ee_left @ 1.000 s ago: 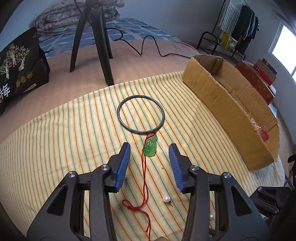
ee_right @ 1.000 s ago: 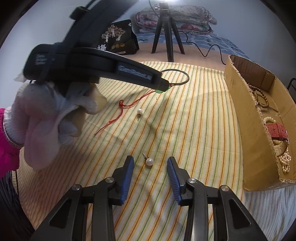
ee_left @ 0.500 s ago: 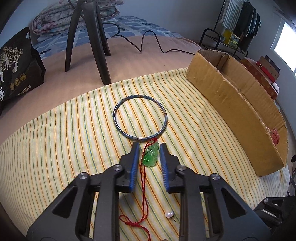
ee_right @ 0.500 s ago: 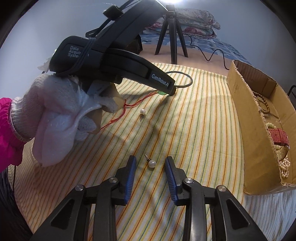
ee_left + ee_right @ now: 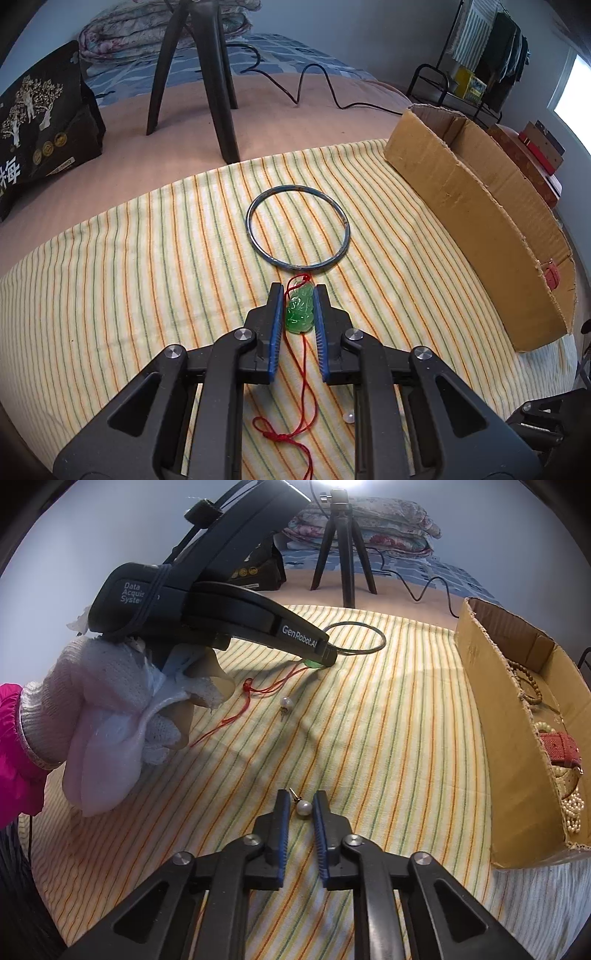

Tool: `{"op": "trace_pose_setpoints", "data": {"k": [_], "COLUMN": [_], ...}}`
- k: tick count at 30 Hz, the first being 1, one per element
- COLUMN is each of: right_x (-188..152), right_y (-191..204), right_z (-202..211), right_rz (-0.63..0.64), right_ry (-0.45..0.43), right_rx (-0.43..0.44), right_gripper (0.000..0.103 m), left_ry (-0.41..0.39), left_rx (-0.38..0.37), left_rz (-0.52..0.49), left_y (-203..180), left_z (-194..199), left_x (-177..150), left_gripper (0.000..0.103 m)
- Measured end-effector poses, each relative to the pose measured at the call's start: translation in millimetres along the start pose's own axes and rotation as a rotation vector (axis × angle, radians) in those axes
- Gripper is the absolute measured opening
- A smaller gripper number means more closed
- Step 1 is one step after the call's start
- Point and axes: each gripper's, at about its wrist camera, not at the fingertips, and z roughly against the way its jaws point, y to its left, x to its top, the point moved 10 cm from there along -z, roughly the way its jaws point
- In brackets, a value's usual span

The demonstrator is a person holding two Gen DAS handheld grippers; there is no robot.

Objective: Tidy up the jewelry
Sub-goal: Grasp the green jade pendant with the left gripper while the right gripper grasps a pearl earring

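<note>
A green carved pendant [image 5: 300,311] on a red cord [image 5: 305,369] lies on the striped cloth [image 5: 110,295], just short of a thin blue bangle [image 5: 252,230]. My left gripper [image 5: 299,291] is closing, its blue pads against the pendant's sides. From the right wrist view a gloved hand [image 5: 110,720] holds that left gripper [image 5: 327,656]. My right gripper [image 5: 301,798] is closing on a pearl earring [image 5: 304,808] between its pads. A second pearl earring [image 5: 286,702] lies loose near the cord.
An open cardboard box [image 5: 491,709] along the right edge of the cloth holds bead strings, pearls and a red strap [image 5: 557,744]. A black tripod [image 5: 218,92], a cable and a black bag [image 5: 40,129] stand beyond the cloth on the bed.
Both grippers went from wide open to closed: the left slid forward around the green pendant, the right stayed put and closed on the pearl earring.
</note>
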Motion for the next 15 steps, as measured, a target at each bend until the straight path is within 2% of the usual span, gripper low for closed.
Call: {"op": "trace_pose_setpoints", "data": {"k": [7, 15], "right_x": [1, 0], "right_y": [1, 6], "right_z": [1, 15], "right_rz": [0.004, 0.007], "right_ry": [-0.012, -0.041], "right_rx": [-0.001, -0.010], "right_gripper": [0.007, 0.006], "left_ry": [-0.012, -0.063], "left_rx": [0.010, 0.006], "left_rz": [0.018, 0.066], "left_y": [8, 23], "left_z": [9, 42], "left_x": [-2, -2], "left_gripper": [0.014, 0.014]}}
